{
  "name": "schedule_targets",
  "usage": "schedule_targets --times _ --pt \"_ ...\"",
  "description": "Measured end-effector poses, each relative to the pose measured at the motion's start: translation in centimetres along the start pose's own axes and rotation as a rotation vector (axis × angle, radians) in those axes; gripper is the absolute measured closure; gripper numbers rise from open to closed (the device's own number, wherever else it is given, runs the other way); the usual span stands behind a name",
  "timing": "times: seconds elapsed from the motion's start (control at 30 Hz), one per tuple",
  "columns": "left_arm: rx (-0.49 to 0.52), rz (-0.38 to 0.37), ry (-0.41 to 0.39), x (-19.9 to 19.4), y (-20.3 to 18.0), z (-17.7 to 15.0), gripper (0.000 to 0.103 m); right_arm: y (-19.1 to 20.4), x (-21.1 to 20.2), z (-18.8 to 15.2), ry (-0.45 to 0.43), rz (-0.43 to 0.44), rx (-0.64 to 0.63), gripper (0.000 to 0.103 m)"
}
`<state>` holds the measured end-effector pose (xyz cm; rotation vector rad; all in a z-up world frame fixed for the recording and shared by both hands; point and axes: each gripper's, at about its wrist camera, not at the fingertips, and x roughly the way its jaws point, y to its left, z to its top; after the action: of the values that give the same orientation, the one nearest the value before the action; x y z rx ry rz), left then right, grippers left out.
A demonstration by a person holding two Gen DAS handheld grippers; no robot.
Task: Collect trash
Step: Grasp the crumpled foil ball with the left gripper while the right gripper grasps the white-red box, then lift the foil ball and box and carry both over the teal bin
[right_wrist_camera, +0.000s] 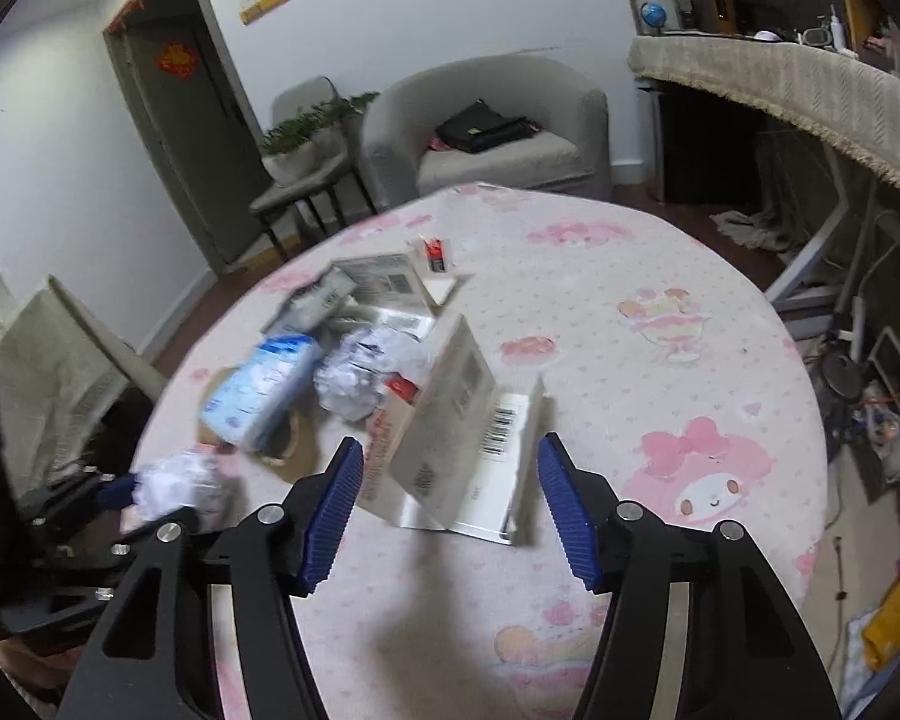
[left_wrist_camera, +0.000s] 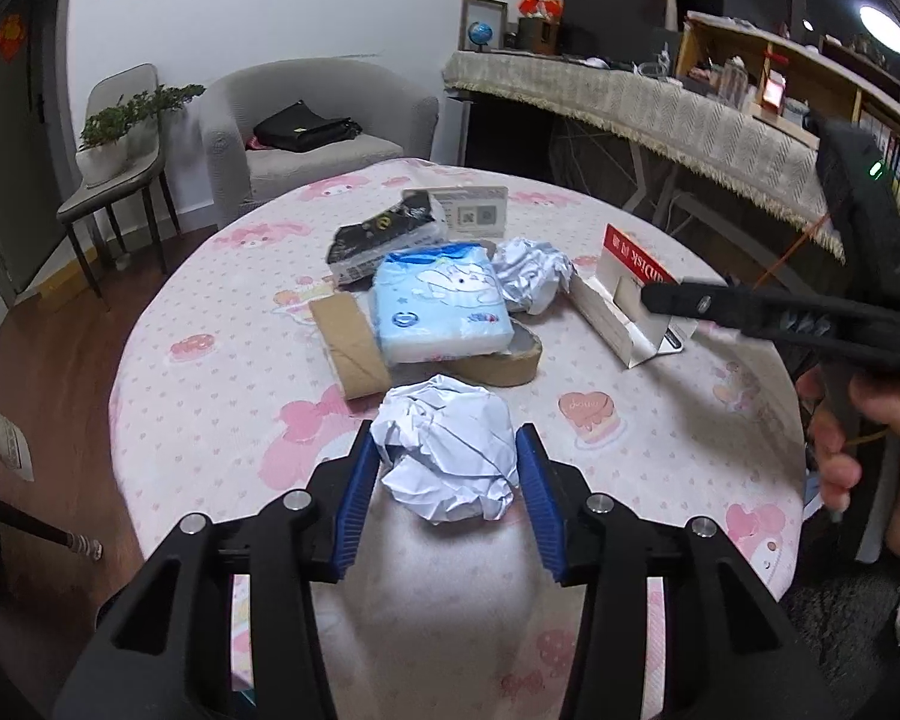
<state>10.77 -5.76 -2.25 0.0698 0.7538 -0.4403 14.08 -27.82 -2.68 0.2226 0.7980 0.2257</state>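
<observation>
careful now: your left tongs (left_wrist_camera: 447, 468) have their blue pads against both sides of the nearest crumpled paper ball (left_wrist_camera: 447, 450), so they look closed on it, though the ball sits at the very tips. it appears to rest on the counter (left_wrist_camera: 660, 468) near the front edge. if you lift fast, a ball held that shallow could squirt out forward or roll off onto the floor.

your right tongs (right_wrist_camera: 450, 504) stand part-way wide around the near end of the white cardboard box (right_wrist_camera: 456, 450), with clear gaps on both sides, so nothing is gripped there. the box is opened up, with loose flaps and a barcode panel; close on a flap alone and it may fold, leaving the box to swing or drop. it lies just beside a second crumpled paper ball (right_wrist_camera: 354, 378), so a nudge could push that into the blue tissue pack (left_wrist_camera: 441, 306) and the brown cardboard (left_wrist_camera: 351, 342) under it.

the right-wrist view is blurred, so exact contact there is hard to judge. both hands work close together; watch that the tongs don't knock each other.
</observation>
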Motion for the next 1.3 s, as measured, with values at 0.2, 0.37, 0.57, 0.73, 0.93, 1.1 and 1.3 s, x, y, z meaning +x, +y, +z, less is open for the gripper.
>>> schedule_targets --times 0.2,0.37,0.57,0.73,0.93,1.1,1.3 --pt "-0.073 -0.025 -0.039 -1.6 1.4 -0.1 0.054 1.1 1.9 0.3 0.028 -0.118 -0.020 0.047" --pt "-0.092 -0.023 -0.057 -2.9 2.5 -0.5 0.054 0.8 2.8 0.8 0.053 -0.186 -0.016 0.069" --pt "-0.128 -0.010 -0.082 -4.7 4.5 -1.1 0.054 1.1 1.5 0.6 0.048 -0.228 -0.042 0.080" --pt "-0.158 -0.006 -0.114 -6.4 5.8 -1.3 0.054 1.8 -0.5 -0.1 0.050 -0.255 -0.074 0.081" --pt "-0.221 -0.005 -0.166 -8.4 7.4 -1.5 0.054 5.4 -3.7 0.9 0.011 -0.287 -0.177 0.081" --pt "-0.306 0.050 -0.173 -9.4 10.1 -2.0 0.054 8.3 -4.1 2.0 -0.003 -0.231 -0.221 0.081" --pt "-0.360 0.150 -0.152 -10.0 13.7 -3.6 0.054 13.2 -2.7 2.5 0.002 -0.123 -0.293 0.081"
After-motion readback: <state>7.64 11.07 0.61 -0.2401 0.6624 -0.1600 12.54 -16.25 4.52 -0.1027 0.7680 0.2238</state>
